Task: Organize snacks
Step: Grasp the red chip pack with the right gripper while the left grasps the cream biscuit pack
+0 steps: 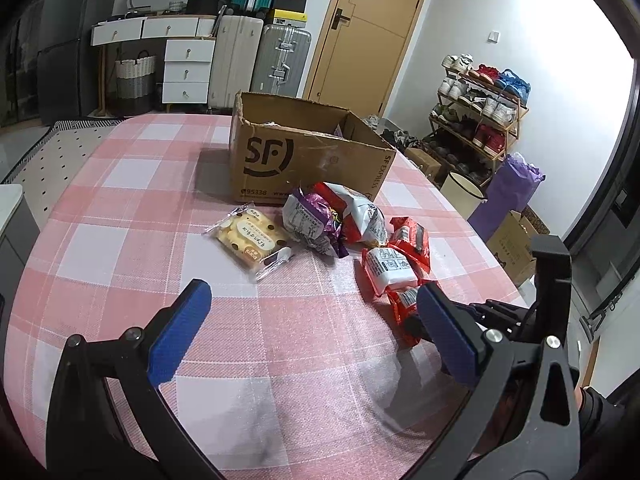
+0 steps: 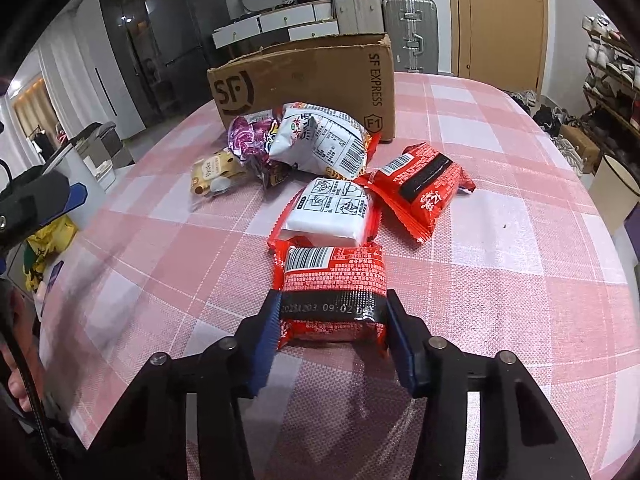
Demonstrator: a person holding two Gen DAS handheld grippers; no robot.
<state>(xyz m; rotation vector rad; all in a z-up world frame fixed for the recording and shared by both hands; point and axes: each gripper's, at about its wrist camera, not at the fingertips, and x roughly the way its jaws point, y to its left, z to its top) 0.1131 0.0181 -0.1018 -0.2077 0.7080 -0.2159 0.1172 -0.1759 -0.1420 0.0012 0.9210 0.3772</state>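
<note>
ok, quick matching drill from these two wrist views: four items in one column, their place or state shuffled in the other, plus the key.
Items
1. nearest red packet
2. cardboard box
3. yellow biscuit pack
4. left gripper

Place or state
A. open over bare tablecloth
B. flat on the cloth, at the left end of the snack cluster
C. squeezed between the right gripper's blue pads
D. open-topped, behind the snack pile

Pairs: 1-C, 2-D, 3-B, 4-A
</note>
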